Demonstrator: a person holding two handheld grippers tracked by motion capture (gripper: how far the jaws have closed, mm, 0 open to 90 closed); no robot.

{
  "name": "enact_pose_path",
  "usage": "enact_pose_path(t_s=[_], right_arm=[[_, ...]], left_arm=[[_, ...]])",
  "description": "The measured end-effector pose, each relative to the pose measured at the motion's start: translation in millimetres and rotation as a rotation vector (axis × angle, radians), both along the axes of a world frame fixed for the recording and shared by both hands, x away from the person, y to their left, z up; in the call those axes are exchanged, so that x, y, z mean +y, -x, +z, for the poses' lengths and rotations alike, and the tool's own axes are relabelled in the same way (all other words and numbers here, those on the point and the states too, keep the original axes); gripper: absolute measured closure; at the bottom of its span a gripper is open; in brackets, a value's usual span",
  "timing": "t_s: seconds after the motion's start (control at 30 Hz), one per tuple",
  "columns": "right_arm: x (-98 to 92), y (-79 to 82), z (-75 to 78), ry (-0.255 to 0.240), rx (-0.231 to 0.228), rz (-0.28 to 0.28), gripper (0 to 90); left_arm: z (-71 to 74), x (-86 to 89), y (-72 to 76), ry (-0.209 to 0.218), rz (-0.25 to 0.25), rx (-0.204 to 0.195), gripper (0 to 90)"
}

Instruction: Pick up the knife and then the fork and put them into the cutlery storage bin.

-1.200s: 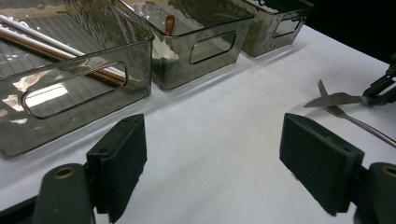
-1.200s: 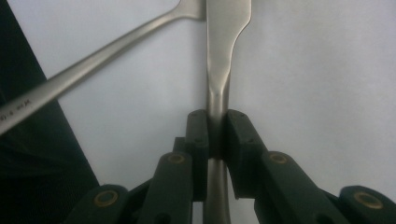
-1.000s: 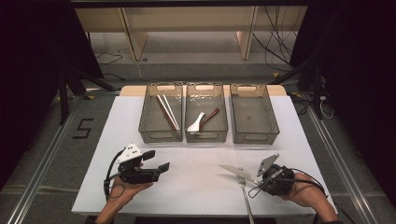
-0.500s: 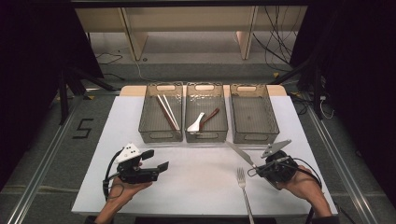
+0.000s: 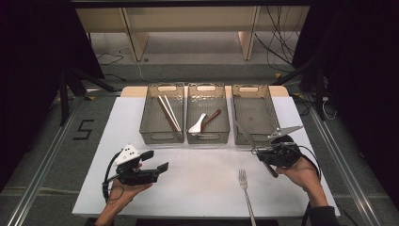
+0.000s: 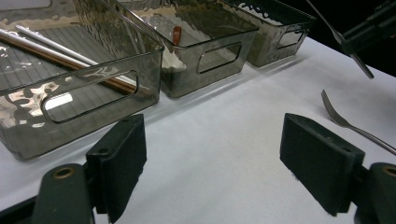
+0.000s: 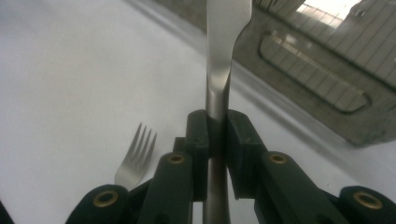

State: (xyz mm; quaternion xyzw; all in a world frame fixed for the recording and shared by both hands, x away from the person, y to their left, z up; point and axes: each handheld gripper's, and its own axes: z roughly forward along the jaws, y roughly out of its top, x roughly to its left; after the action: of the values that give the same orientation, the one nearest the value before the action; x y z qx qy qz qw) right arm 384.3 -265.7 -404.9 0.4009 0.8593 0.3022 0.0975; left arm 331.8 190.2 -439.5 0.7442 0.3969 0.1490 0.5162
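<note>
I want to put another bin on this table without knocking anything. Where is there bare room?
The white table is bare between the left hand-held gripper and the fork, in front of the three bins. The strip left of the chopstick bin is free too. It is crowded at the right, where the right hand-held gripper holds a knife by the empty bin.

Three bins (image 5: 207,136) in row ahead of right gripper (image 5: 259,151); fork (image 5: 244,186) on table (image 5: 202,183) just left (left gripper (image 5: 157,161) farther left).
</note>
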Motion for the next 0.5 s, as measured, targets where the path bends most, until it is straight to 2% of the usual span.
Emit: enact_pose_path(t_s=[0.07, 0.5], right_arm=[[0.6, -4.8, 3.1, -0.02, -0.004, -0.016, 80.7], [5.7, -32.2, 19.0, -0.052, -0.042, -0.082, 80.7]], left_arm=[[0.2, 0.4, 0.2, -0.002, 0.0, -0.005, 22.2], [0.7, 1.6, 1.2, 0.014, -0.001, -0.021, 21.5]])
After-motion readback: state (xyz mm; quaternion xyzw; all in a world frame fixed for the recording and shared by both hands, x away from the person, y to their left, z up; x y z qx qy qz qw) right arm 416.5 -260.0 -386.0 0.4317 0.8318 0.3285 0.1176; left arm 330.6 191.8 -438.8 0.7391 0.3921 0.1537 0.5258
